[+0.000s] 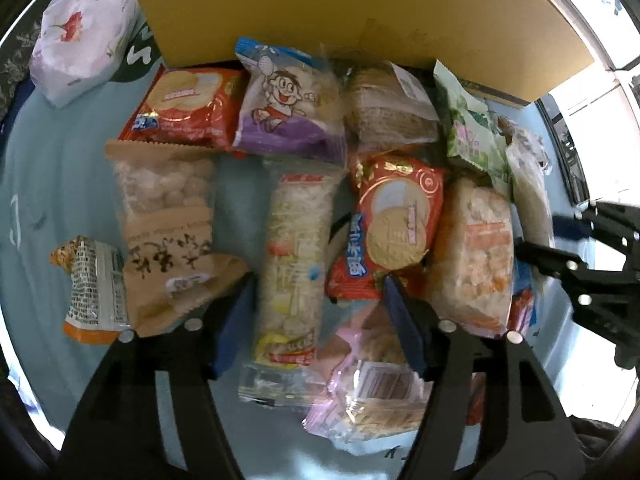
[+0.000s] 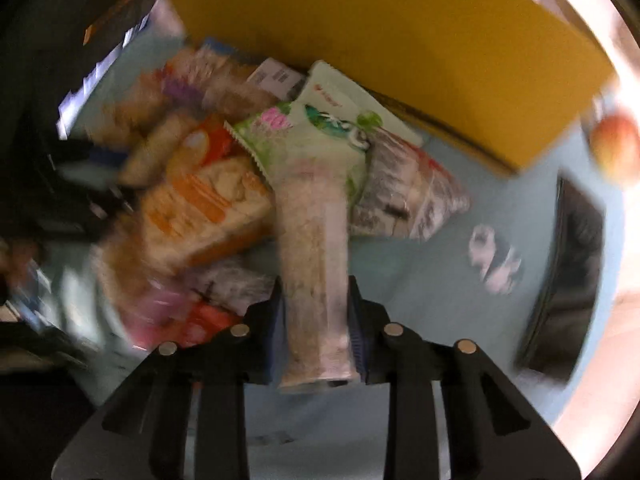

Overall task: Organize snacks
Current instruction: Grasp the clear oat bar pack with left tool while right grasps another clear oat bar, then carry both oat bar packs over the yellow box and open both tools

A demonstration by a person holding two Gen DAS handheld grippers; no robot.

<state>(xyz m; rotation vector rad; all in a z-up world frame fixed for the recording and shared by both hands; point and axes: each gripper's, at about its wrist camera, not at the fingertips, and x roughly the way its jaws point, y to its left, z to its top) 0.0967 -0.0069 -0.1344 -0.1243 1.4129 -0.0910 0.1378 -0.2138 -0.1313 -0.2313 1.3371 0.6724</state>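
Several snack packs lie in a heap on a light blue cloth [image 1: 48,184] in front of a yellow cardboard box [image 1: 344,8]. My left gripper [image 1: 320,284] is open, its jaws either side of a long clear rice-cracker pack [image 1: 296,256], not closed on it. A red biscuit pack [image 1: 392,224] lies just right of it, a brown paper bag of puffs [image 1: 168,224] to its left. My right gripper [image 2: 316,304] is shut on a long pale cracker pack [image 2: 312,248], whose far end rests against a green-and-white pack [image 2: 320,140]. The right wrist view is blurred. The right gripper's black frame also shows in the left wrist view [image 1: 592,268].
A white floral bag [image 1: 84,32] sits at the back left. The yellow box [image 2: 380,32] walls off the back. A small printed packet [image 1: 92,288] lies at the left of the heap. Bare blue cloth [image 2: 432,272] lies right of the heap.
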